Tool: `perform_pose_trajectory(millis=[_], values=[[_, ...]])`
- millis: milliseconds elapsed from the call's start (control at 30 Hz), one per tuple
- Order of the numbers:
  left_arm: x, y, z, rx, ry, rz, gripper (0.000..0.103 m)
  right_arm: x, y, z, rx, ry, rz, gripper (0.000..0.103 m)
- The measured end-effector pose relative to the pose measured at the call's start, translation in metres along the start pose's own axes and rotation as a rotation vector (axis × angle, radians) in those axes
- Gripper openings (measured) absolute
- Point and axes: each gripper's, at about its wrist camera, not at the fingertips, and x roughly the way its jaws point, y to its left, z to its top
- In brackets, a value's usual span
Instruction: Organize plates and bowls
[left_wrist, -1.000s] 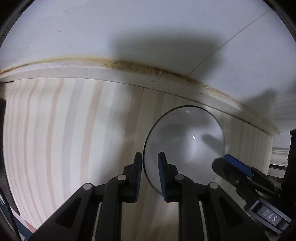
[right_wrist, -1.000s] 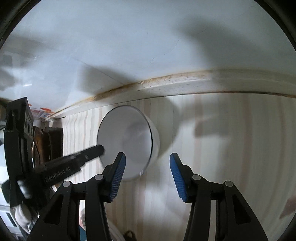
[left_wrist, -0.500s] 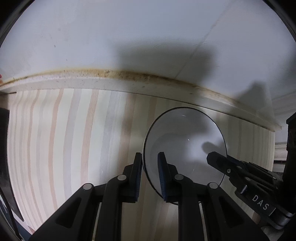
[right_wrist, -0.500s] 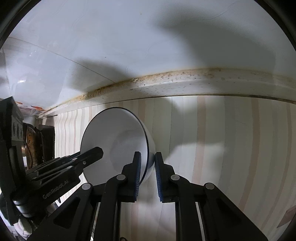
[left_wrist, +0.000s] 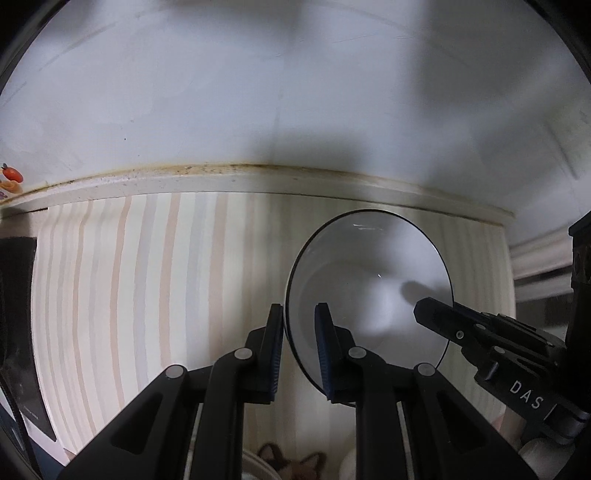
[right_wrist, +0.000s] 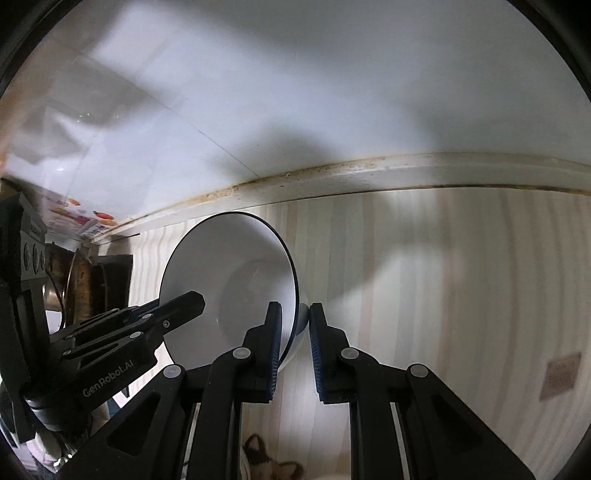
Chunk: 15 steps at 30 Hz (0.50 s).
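Both grippers have lifted the white bowl (left_wrist: 369, 280) off the striped countertop (left_wrist: 147, 277) since a second ago, and the right gripper (right_wrist: 295, 350), then spread wide beside the bowl, has just closed onto its right rim. Its jaws stand narrow, one pad inside the wall and one outside. Opposite, the left gripper (left_wrist: 299, 350) pinches the left rim equally narrowly. Between them the bowl hangs tilted and empty. Beyond runs a stained backsplash strip (left_wrist: 258, 181) under the white wall.

Bowl (left_wrist: 369, 280) between both grippers, above counter (left_wrist: 147, 295)
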Motion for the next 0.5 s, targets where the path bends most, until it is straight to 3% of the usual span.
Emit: perform_pose_trajectory(millis=[267, 500], values=[[-0.026, -0.032, -0.053, 0.084, -0.014, -0.022, 0.015, -0.065, 0.009, -0.062, 0.011, -0.062, -0.019, 0.017], [-0.03, -0.057, -0.108, 0.147, 0.035, -0.049, 0.015, -0.097, 0.001, -0.138, 0.047, -0.07, -0.033, 0.017]])
